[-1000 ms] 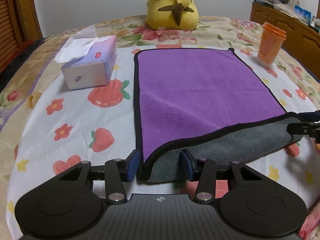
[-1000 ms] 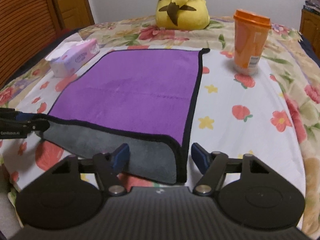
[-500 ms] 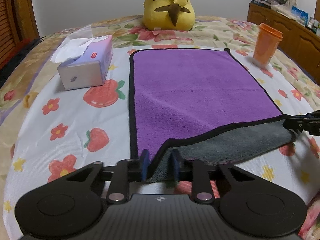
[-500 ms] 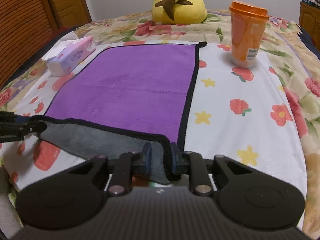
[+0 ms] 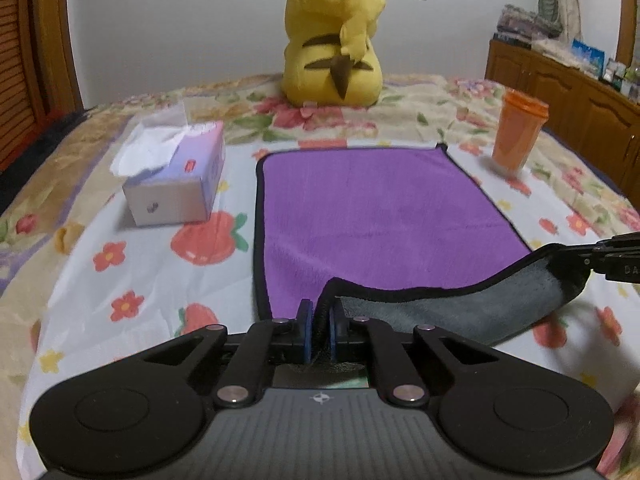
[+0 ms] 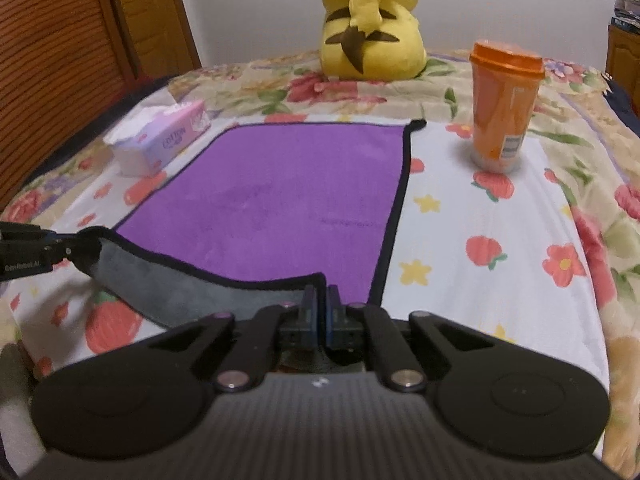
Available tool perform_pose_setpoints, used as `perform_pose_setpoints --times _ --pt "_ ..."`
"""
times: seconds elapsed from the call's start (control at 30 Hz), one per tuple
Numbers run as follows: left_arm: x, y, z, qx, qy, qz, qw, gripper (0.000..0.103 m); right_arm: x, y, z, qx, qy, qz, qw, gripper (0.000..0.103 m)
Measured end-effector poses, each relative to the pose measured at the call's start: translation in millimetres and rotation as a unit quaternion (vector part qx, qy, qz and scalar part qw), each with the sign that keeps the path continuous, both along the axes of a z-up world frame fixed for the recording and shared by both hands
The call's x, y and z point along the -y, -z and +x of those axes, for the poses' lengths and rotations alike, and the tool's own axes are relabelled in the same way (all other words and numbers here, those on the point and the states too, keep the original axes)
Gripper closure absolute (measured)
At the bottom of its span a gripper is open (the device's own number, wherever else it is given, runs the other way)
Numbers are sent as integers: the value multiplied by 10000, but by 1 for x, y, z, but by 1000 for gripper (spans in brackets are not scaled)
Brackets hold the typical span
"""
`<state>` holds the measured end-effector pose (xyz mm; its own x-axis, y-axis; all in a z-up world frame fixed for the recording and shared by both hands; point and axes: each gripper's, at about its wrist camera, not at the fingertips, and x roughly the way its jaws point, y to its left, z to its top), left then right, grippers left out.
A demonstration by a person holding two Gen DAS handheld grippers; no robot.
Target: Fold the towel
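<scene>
A purple towel (image 5: 372,216) with black trim and a grey underside lies flat on the floral bedspread; it also shows in the right wrist view (image 6: 288,200). My left gripper (image 5: 319,322) is shut on the towel's near left corner. My right gripper (image 6: 321,308) is shut on the near right corner. The near edge is lifted between them, showing the grey underside (image 5: 460,312). Each gripper shows at the edge of the other's view, the right one (image 5: 616,260) and the left one (image 6: 28,254).
A tissue box (image 5: 176,176) stands left of the towel. An orange cup (image 6: 502,108) stands to the right. A yellow plush toy (image 5: 332,36) sits beyond the far edge. Wooden cabinets (image 5: 568,88) line the right side.
Both grippers closed from open onto the towel's near corners and lifted the near edge off the bed, moving forward a little.
</scene>
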<state>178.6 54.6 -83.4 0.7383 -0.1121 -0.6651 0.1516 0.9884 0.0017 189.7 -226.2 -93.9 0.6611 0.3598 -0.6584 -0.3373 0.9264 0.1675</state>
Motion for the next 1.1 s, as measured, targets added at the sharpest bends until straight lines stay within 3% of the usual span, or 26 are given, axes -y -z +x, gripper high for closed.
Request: perform_pose_setpoints --times 0.67,1.1 --pt "-1 -38 -11 797 7 -345 9962 93 1 -30 6 684 -288 180 9971 98" --pt "2 -34 8 857 64 -147 9962 94 3 -36 20 946 -459 191 9943 98"
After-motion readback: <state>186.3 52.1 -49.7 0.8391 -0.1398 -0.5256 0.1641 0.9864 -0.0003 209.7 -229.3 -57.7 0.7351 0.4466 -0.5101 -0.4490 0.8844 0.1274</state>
